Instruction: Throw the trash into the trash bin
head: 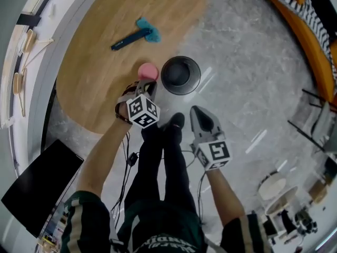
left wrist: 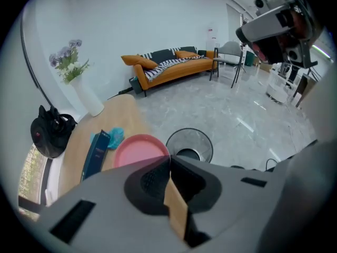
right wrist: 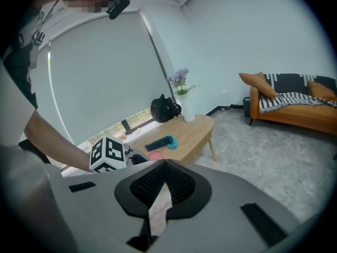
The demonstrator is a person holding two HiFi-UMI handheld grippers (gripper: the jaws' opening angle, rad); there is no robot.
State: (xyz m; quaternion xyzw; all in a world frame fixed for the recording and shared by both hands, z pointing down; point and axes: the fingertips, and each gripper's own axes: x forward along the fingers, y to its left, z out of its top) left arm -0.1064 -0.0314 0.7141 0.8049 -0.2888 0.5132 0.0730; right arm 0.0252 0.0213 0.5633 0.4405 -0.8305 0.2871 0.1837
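The pink disc (head: 148,70) is lying over the near edge of the wooden table (head: 100,88), and the left gripper (head: 149,85) is pinching its near rim with both jaws pressed together. In the left gripper view, the jaw tips are covering that rim, so the exact depth of the bite cannot be told. The trash bin (head: 180,75) is standing on the grey floor (head: 247,88) at 3 o'clock of the disc, just beside the table edge, with its round mouth facing up. Its inside is showing dark, and any contents cannot be made out. The right gripper (head: 196,110) is hanging at 5 o'clock of the bin, above the floor, with its jaws closed against each other and nothing between them. A dark shoe (head: 176,121) is standing at 6 o'clock of the bin, between the two grippers. Open floor is extending from the bin toward 3 o'clock and 1 o'clock, up to the orange sofa (head: 305,30), which the frame edge is cutting off. On the table, at 11 o'clock of the disc and well apart from it, a blue box (head: 129,39) is lying with a teal crumpled piece (head: 149,30) touching its far end.
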